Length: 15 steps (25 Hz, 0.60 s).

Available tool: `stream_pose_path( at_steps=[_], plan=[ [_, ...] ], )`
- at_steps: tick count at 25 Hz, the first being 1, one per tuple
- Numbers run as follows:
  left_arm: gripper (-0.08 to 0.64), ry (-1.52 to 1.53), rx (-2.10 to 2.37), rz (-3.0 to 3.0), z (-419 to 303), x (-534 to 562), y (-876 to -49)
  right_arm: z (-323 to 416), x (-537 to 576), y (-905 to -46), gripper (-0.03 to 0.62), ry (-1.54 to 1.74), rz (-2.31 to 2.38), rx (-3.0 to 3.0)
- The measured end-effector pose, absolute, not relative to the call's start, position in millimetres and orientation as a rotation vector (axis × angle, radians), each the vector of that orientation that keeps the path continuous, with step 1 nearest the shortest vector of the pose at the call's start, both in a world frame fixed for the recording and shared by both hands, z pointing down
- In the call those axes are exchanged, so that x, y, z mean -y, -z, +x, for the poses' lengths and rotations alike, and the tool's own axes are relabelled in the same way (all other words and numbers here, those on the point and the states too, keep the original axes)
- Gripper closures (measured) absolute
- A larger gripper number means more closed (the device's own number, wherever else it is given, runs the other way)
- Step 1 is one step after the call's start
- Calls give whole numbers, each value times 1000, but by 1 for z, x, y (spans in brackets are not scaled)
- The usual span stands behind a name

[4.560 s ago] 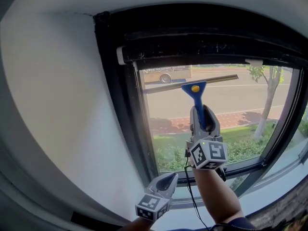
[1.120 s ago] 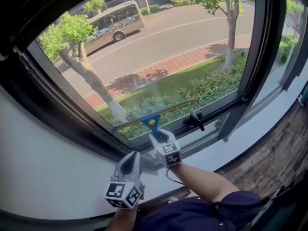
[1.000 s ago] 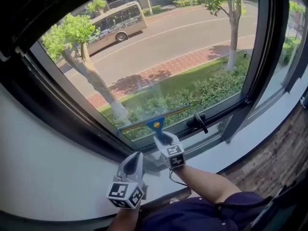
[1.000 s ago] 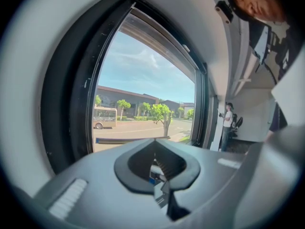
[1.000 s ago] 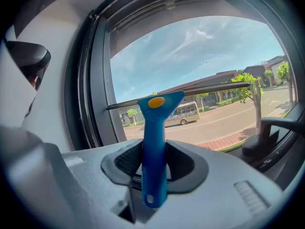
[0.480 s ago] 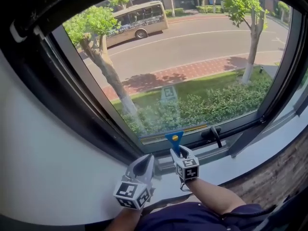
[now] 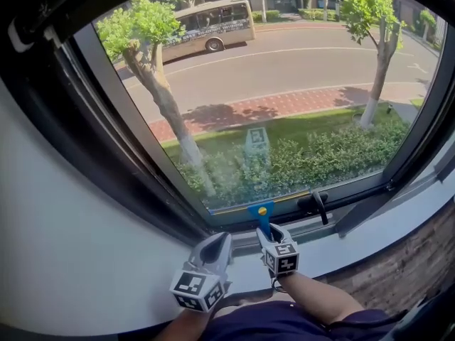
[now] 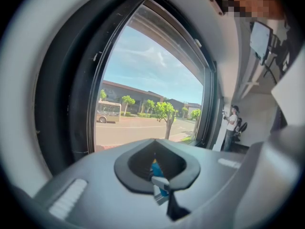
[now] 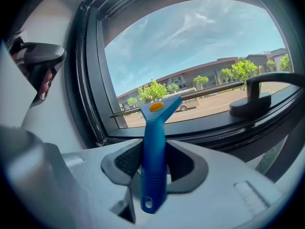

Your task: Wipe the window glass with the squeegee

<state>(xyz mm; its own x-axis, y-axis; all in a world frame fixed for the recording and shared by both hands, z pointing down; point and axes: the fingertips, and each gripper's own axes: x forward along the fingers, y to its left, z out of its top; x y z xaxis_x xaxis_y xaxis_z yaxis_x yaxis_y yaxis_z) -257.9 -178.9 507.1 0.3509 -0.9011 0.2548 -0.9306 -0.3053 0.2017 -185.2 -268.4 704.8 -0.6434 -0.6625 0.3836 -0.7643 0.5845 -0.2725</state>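
Down from the top of the pane, the squeegee (image 7: 261, 214) now sits at the very bottom of the window glass (image 7: 284, 84). Its blade lies along the lower frame, just left of the black window handle (image 7: 313, 204). The right gripper (image 7: 269, 233) is clamped on the squeegee's blue grip, which stands upright between its jaws. The left gripper (image 7: 216, 245) hangs just beside it over the white sill (image 7: 370, 226), its jaws pressed together with nothing between them.

Squeegee (image 7: 262, 216): blue w/ yellow dot. Left gripper (image 7: 220, 239) & right gripper (image 7: 270, 231): grey, w/ black-&-white squares. Window frame (image 7: 92, 119): black. Wall (image 7: 64, 247): white. Bus (image 7: 210, 25) at 11 o'clock: tan. Bushes (image 7: 334, 155): green.
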Motion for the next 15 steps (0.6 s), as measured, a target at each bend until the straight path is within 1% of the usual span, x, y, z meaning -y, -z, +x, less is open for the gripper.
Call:
stream_pose_path(
  at_steps=[11,15],
  plan=[
    [557,-133,1610,2295,-248,173,-516,-179,259,-704,445,-769,1220,2559],
    [557,-119,1597,2296,-248,171,-513,-180,258,-699,445,-769,1240,2556]
  ],
)
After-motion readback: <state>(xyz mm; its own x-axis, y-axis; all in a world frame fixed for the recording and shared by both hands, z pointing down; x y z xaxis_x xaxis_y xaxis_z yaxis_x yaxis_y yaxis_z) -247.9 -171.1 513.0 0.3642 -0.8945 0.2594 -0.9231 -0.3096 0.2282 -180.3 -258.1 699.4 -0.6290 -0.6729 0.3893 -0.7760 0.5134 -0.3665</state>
